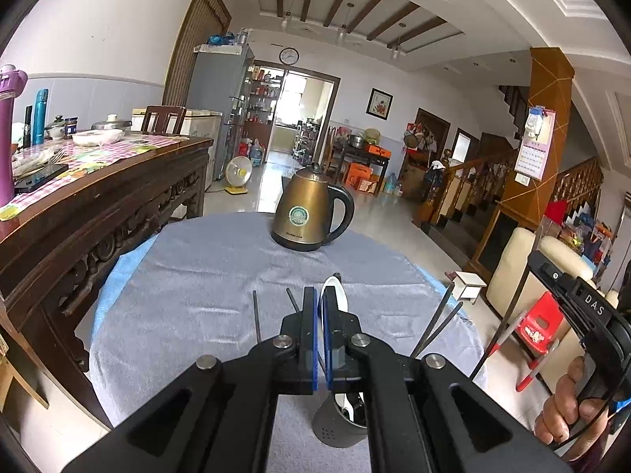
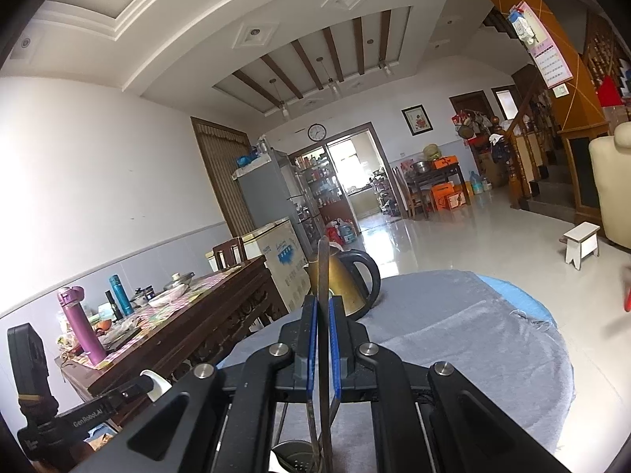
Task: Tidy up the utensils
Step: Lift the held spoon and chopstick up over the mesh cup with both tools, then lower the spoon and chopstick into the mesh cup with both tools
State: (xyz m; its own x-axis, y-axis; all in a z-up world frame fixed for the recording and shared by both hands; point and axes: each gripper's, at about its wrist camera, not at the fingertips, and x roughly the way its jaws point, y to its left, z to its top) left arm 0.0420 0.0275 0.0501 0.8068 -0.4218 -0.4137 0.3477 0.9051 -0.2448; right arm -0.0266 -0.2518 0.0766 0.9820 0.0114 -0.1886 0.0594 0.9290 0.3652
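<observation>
**Both grippers clamped on utensils above the holder**

Left wrist view: left gripper (image 1: pixel 320 307) clenched on a white spoon (image 1: pixel 335 291), bowl poking up past the blue pads. Directly below, a dark grey cylindrical utensil holder (image 1: pixel 335 425) standing on the grey-clothed round table (image 1: pixel 197 276), thin dark chopsticks (image 1: pixel 434 331) leaning out of it. Farther back, a bronze electric kettle (image 1: pixel 311 213).

Right wrist view: right gripper (image 2: pixel 323 315) clamped on a flat metal utensil handle (image 2: pixel 323 272), held upright, lower end reaching down towards the holder (image 2: pixel 294 457). Kind of utensil unclear. At lower left, the white spoon (image 2: pixel 155 384) in the other gripper.
</observation>
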